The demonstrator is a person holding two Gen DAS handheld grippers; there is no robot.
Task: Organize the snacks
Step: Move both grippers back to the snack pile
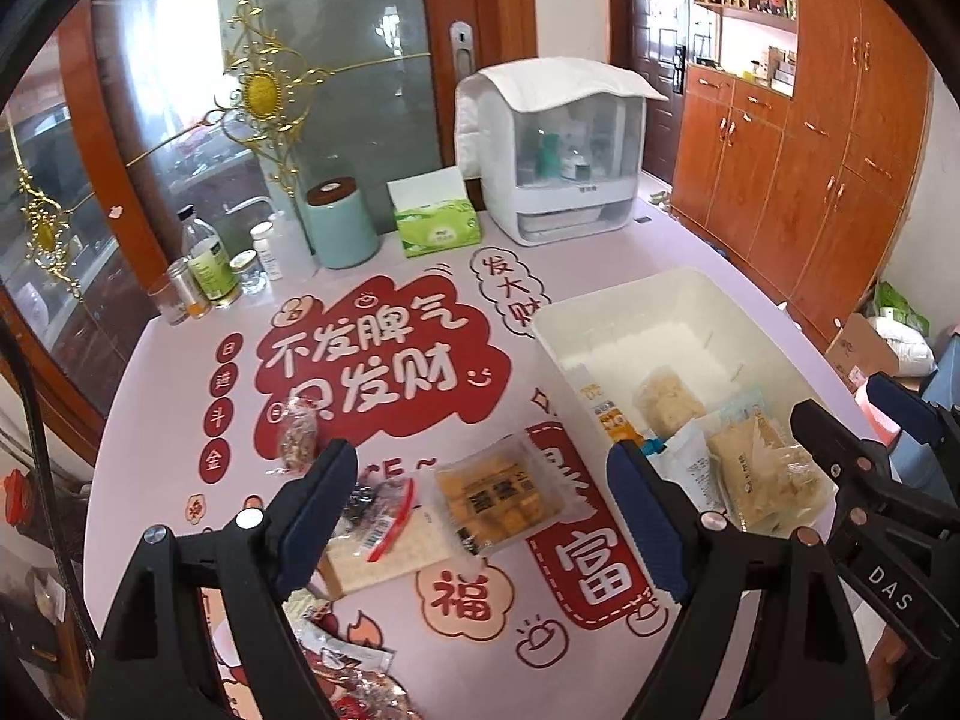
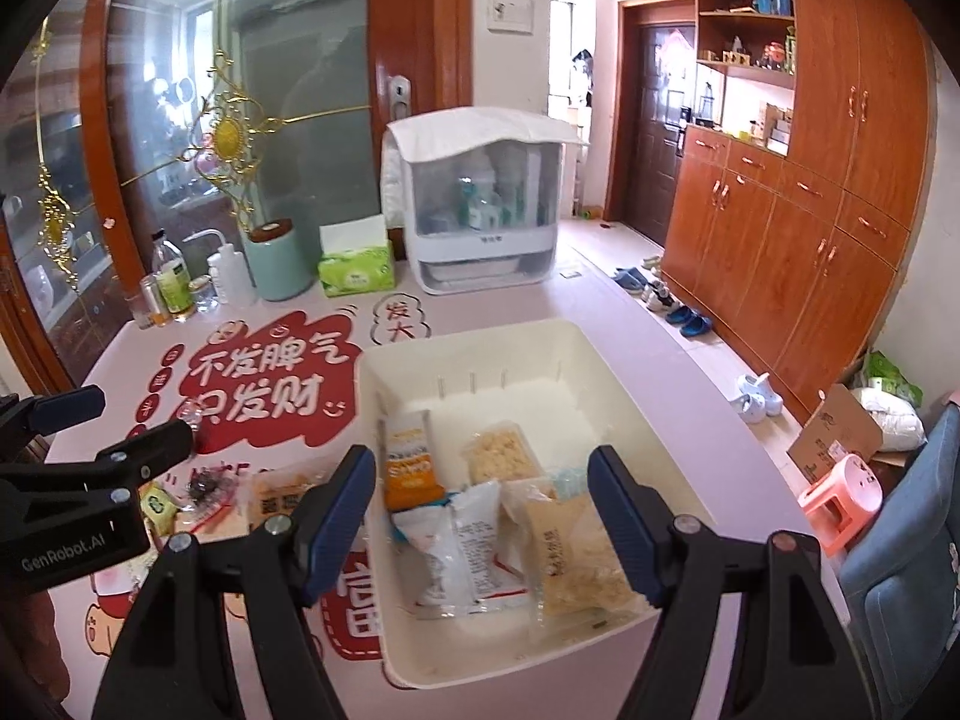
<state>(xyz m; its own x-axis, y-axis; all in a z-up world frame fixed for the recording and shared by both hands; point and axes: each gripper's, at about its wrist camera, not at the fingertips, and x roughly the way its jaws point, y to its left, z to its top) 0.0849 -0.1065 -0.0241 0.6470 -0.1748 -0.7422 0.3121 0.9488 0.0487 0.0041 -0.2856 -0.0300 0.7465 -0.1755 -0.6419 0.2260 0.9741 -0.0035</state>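
A white plastic bin [image 2: 462, 348] sits on the table and holds several snack packs: an orange pack [image 2: 408, 465], a white pack [image 2: 462, 546] and a beige cracker pack [image 2: 576, 558]. My right gripper [image 2: 480, 516] hangs open and empty above the bin's near end. My left gripper [image 1: 480, 510] is open and empty above a yellow biscuit pack [image 1: 498, 495] on the table left of the bin [image 1: 630, 300]. A clear pack with a red edge [image 1: 375, 519], a nut pack [image 1: 297, 435] and more wrappers [image 1: 354, 666] lie near it.
At the table's back stand a white cabinet with a cloth cover [image 1: 558, 150], a green tissue box [image 1: 435, 222], a teal canister [image 1: 339, 222] and several bottles [image 1: 207, 264]. Wooden cupboards [image 2: 810, 180] line the right wall. A pink stool [image 2: 840, 498] and shoes [image 2: 690, 318] are on the floor.
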